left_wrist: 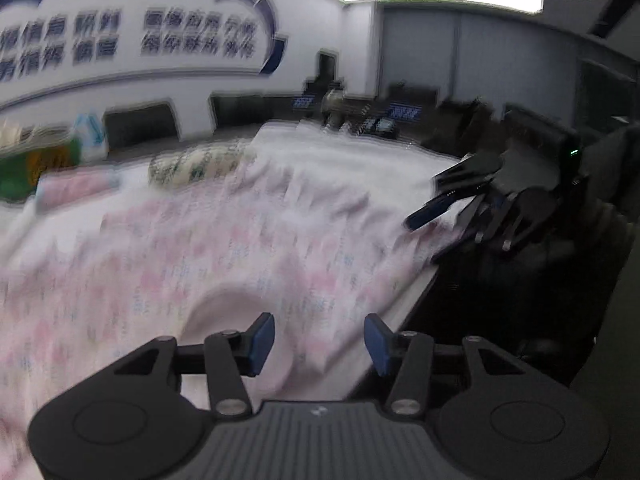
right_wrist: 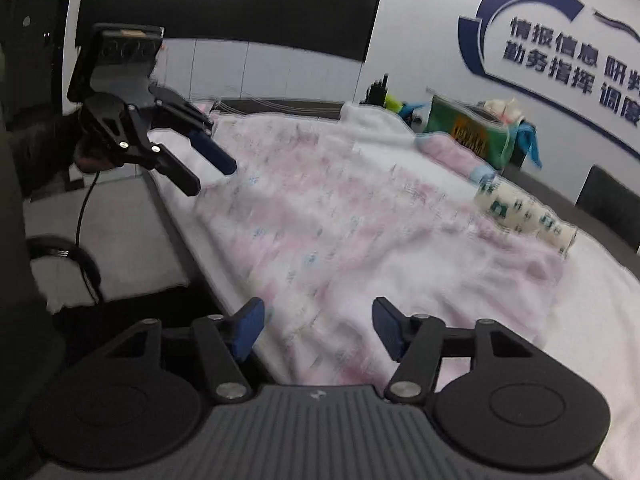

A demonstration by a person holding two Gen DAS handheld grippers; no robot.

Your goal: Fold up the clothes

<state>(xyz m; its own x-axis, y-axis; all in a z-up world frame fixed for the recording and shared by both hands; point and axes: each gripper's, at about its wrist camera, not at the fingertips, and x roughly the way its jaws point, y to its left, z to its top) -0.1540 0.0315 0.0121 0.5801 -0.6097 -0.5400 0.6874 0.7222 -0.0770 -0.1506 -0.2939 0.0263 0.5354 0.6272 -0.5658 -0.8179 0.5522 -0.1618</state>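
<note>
A white garment with a pink and blue print (left_wrist: 240, 248) lies spread on the white table (left_wrist: 360, 160), its curved neckline just ahead of my left gripper (left_wrist: 320, 344). That gripper is open above the cloth, with nothing pinched between its blue pads. My right gripper (right_wrist: 319, 332) is also open, hovering over the near hem of the garment (right_wrist: 340, 220) by the table's edge. Each gripper shows in the other's view: the right gripper (left_wrist: 436, 236) at the garment's right edge, the left gripper (right_wrist: 208, 176) at the far left corner. Both views are motion-blurred.
A folded pink cloth (right_wrist: 452, 152), a white roll with green print (right_wrist: 524, 212) and a green bag (right_wrist: 468, 128) sit along the table's far side. The dark table edge (right_wrist: 192, 248) runs beside the garment, with floor and a cable (right_wrist: 84, 216) beyond. Dark chairs stand behind.
</note>
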